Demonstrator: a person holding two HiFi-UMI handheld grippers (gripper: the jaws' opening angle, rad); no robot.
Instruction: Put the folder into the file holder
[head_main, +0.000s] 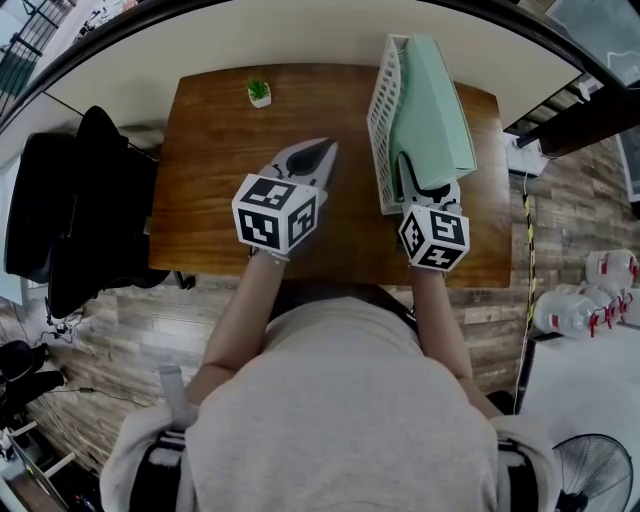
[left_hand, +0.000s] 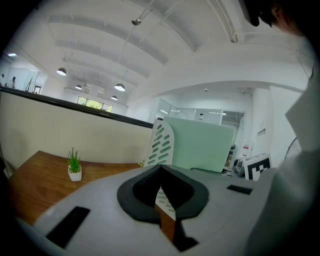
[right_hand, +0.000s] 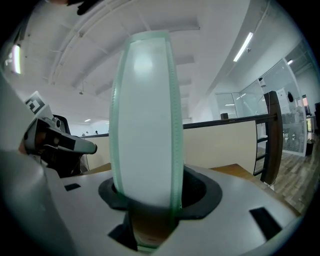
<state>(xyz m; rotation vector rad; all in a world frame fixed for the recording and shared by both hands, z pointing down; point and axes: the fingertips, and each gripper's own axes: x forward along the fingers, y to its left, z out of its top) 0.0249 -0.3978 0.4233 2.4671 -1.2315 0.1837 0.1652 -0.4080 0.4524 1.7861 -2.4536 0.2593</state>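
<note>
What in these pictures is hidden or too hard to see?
- Head view: the file holder's floor lies hidden under the green folder and the right hand-held gripper.
- Right gripper view: the green folder fills the middle and hides the file holder.
- Left gripper view: the left hand-held gripper's body cuts off the file holder's base.
- Head view: the potted plant is too small for detail.

right gripper (head_main: 426, 187) holds green folder (head_main: 436, 110) beside white file holder (head_main: 383, 100)
</note>
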